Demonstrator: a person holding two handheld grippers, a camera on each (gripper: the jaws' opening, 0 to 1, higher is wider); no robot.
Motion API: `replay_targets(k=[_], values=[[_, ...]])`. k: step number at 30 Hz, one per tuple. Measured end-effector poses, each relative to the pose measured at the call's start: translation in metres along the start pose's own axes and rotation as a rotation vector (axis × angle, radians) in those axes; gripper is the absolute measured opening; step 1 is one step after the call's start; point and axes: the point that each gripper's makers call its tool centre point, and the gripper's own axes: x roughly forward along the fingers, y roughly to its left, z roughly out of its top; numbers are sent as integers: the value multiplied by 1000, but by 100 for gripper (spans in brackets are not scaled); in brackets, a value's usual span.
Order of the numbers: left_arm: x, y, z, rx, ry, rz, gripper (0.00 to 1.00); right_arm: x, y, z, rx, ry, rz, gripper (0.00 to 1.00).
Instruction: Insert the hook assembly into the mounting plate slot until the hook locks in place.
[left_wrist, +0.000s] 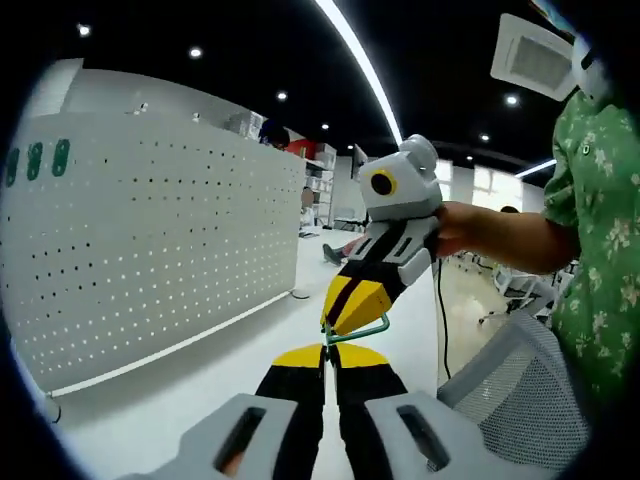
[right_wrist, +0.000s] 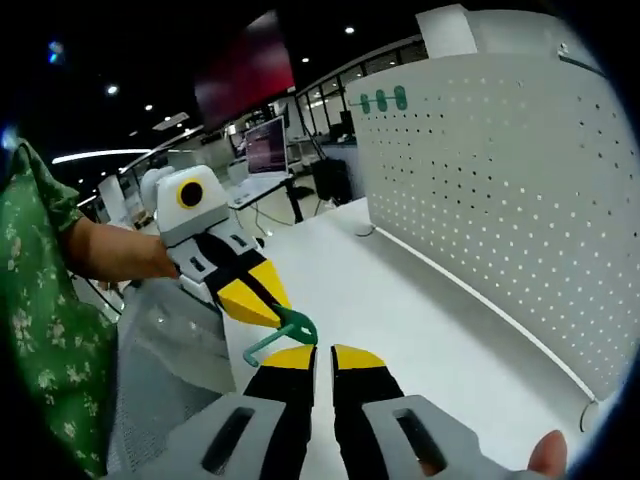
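**Hook in the air, panel not yet reached**

We are facing the white perforated panel (left_wrist: 160, 250), standing upright along the far edge of the white table (left_wrist: 230, 390). Near it, above the tabletop, we are holding the green hook (left_wrist: 362, 332) between both tools. The right gripper (left_wrist: 352, 303) is clamped on it; the left gripper (left_wrist: 327, 358) is nearly closed at its end, though we cannot tell its grip. Insertion is not yet begun, we judge. Next we are needing to carry the hook to the panel and line it up.
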Motion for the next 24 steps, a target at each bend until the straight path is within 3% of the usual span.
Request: replay_targets(k=[8, 14, 20, 24], values=[[-11, -15, 20, 13, -56, -96, 2, -10, 32, 17, 12, -67, 146, 5], [-22, -31, 33, 41, -61, -174, 3, -22, 50, 30, 45, -128, 241, 4], [-28, -34, 44, 44, -92, -193, 3, -29, 57, 43, 71, -172, 288, 3], [-28, -35, 45, 48, -96, -192, 3, -28, 60, 42, 81, -160, 293, 2]])
